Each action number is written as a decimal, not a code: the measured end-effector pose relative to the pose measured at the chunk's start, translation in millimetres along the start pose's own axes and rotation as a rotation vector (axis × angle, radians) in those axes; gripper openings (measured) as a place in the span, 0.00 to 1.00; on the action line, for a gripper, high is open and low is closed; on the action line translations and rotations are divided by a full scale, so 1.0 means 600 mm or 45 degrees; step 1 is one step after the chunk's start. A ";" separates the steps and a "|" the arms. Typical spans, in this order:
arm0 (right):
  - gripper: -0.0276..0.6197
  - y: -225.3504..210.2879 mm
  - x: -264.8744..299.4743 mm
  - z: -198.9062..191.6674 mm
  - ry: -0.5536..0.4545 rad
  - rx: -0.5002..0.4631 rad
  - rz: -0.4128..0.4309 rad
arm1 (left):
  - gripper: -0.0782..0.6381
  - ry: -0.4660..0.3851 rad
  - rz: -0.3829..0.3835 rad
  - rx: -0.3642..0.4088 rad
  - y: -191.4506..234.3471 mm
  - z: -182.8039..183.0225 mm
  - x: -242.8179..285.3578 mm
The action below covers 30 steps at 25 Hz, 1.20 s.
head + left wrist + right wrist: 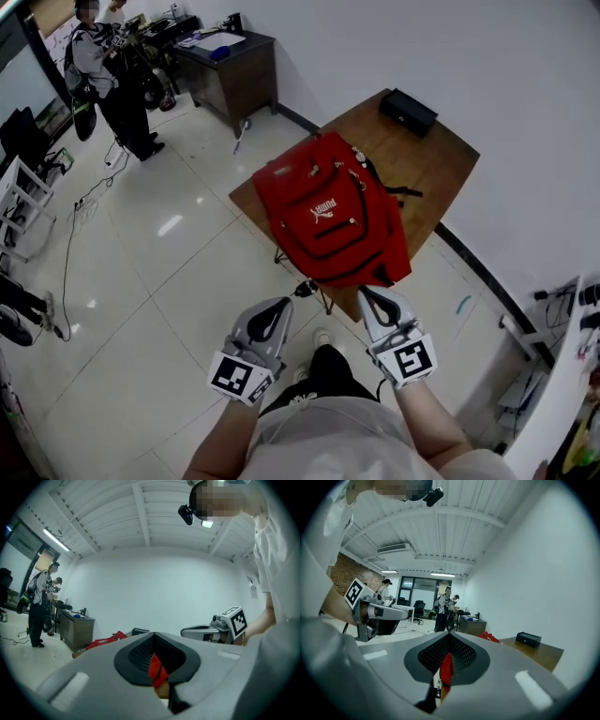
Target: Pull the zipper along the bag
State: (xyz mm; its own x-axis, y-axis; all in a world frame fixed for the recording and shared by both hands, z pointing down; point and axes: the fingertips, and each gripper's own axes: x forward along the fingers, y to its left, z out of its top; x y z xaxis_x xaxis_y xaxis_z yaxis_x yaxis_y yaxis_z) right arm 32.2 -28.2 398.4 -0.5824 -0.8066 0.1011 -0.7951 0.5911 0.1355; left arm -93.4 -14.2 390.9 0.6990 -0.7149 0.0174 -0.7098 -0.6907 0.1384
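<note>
My left gripper [157, 668] clamps the red backpack's [328, 211] near edge, my right gripper [446, 665] pinches tight what looks like its zipper pull [438, 686] between the pads; I'd keep the fabric taut and draw steadily.

wooden bench [441, 169] sits centre-right of frame; red backpack [328, 216] lies across its near half, overhanging the lower edge; small black box [407, 111] up at the far corner
</note>
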 end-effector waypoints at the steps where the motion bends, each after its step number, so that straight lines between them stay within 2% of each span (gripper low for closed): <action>1: 0.05 0.010 -0.011 -0.001 0.009 -0.005 0.000 | 0.12 -0.004 -0.007 -0.004 -0.008 -0.001 -0.010; 8: 0.05 0.034 -0.061 0.000 0.019 0.018 0.009 | 0.12 0.000 -0.020 -0.016 -0.051 -0.009 -0.044; 14: 0.05 0.021 -0.083 -0.002 0.038 0.052 0.021 | 0.12 -0.009 0.015 0.028 -0.075 0.001 -0.044; 18: 0.05 0.012 -0.095 -0.001 0.070 0.093 0.069 | 0.12 -0.026 0.078 0.007 -0.086 0.002 -0.040; 22: 0.05 -0.001 -0.113 0.005 0.069 0.066 0.118 | 0.12 -0.026 0.112 0.004 -0.106 0.001 -0.024; 30: 0.05 -0.024 -0.123 0.014 0.035 0.064 0.133 | 0.12 -0.040 0.128 -0.007 -0.124 0.006 -0.010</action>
State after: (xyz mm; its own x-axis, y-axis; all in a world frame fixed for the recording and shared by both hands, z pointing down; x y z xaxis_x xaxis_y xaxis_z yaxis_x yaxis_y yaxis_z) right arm 85.6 22.9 380.5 -0.6581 -0.7400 0.1390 -0.7383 0.6705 0.0736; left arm -45.3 41.0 377.1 0.6214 -0.7835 0.0004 -0.7755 -0.6149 0.1432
